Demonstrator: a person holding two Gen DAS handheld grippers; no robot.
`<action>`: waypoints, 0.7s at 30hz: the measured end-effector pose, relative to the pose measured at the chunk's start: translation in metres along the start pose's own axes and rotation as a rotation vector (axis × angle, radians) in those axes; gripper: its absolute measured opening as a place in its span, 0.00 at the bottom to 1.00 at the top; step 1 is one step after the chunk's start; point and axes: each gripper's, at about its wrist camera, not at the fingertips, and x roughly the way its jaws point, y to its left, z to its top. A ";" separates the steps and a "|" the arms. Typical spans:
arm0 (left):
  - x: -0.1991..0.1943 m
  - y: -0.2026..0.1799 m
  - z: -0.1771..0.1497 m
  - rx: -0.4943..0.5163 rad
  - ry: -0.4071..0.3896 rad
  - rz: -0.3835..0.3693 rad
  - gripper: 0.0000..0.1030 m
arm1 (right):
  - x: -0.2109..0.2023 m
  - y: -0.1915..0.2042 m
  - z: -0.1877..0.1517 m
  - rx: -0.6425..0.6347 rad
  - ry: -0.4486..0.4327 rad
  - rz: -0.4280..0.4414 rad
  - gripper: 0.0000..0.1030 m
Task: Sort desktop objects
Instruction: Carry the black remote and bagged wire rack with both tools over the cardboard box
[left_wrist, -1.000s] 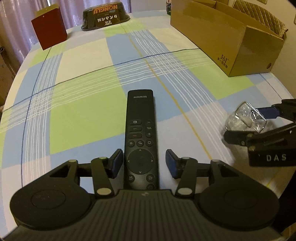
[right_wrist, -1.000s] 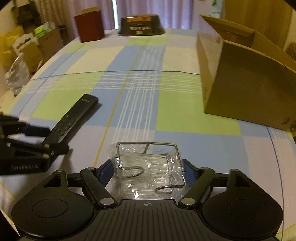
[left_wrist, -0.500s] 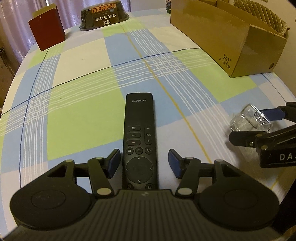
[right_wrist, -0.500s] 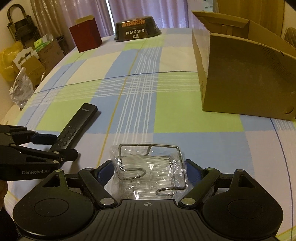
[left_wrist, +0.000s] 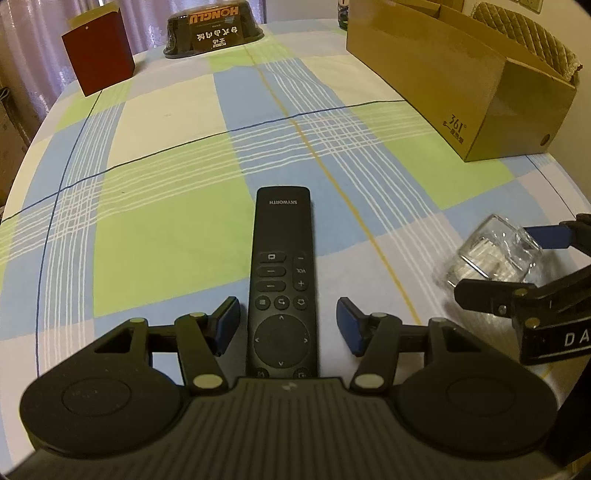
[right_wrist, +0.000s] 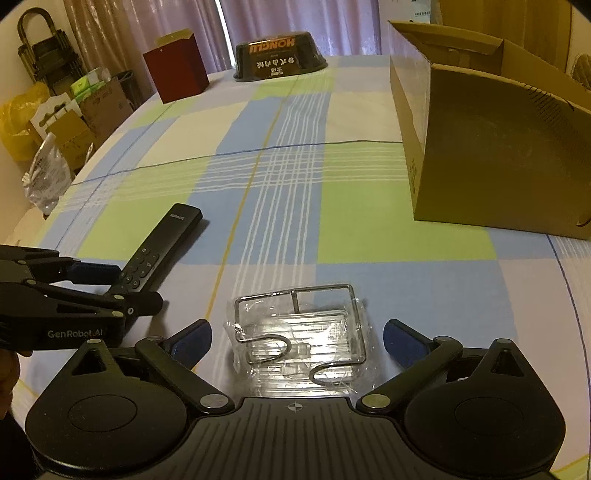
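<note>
A black Skyworth remote (left_wrist: 282, 280) lies flat on the checked tablecloth, its lower end between the fingers of my left gripper (left_wrist: 288, 323). That gripper is open, with a gap on each side of the remote. A wire rack wrapped in clear plastic (right_wrist: 299, 332) rests on the cloth between the blue pads of my right gripper (right_wrist: 297, 341), which is open and stands clear of the wrap on both sides. In the right wrist view the left gripper (right_wrist: 138, 286) straddles the remote (right_wrist: 162, 247). In the left wrist view the right gripper (left_wrist: 493, 261) flanks the wrapped rack (left_wrist: 491, 254).
An open cardboard box (right_wrist: 498, 147) stands at the right of the table (right_wrist: 369, 206). At the far end are a dark red box (right_wrist: 177, 74) and a black packaged bowl (right_wrist: 279, 61). Bags and cartons (right_wrist: 55, 129) sit on the floor past the left edge.
The right gripper's pads, which touched the wrapped rack, have spread apart and stand off it. The left gripper's fingers have widened slightly around the remote. Both objects stay on the cloth.
</note>
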 end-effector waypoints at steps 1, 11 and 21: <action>0.001 0.000 0.001 0.000 0.000 0.000 0.51 | 0.001 0.001 0.000 -0.005 0.001 -0.003 0.84; -0.004 -0.006 0.002 0.035 0.006 -0.009 0.33 | -0.001 0.006 -0.001 -0.030 0.004 -0.039 0.64; -0.035 -0.019 -0.008 0.044 -0.007 -0.012 0.33 | -0.027 0.006 0.000 0.002 -0.042 -0.041 0.64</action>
